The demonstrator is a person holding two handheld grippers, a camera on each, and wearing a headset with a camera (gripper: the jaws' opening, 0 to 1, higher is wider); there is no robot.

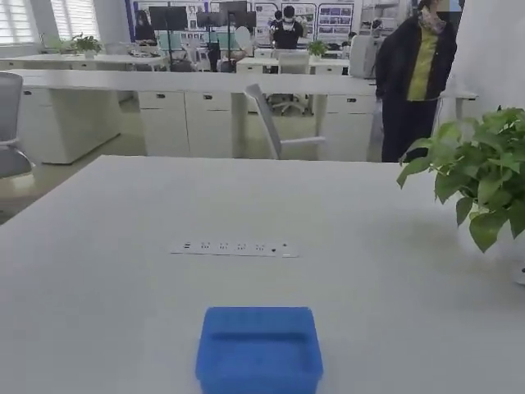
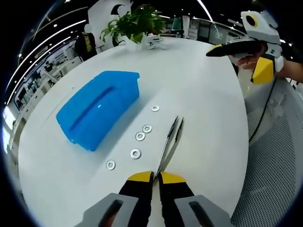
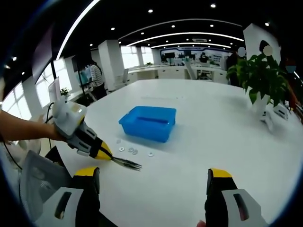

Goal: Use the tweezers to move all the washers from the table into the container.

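The left gripper [image 2: 156,178] is clamping shut on the tweezers [image 2: 171,139], which are pointing out over the tabletop [image 2: 203,94]. 5 washers [image 2: 140,136] are lying between them and the blue container [image 2: 113,116], seemingly empty though blurry. The right gripper [image 3: 155,174] is gaping wide, holding nothing.

White power strip [image 1: 234,247] lying flat; potted plant [image 1: 484,176] at right; person [image 1: 414,74] standing behind.
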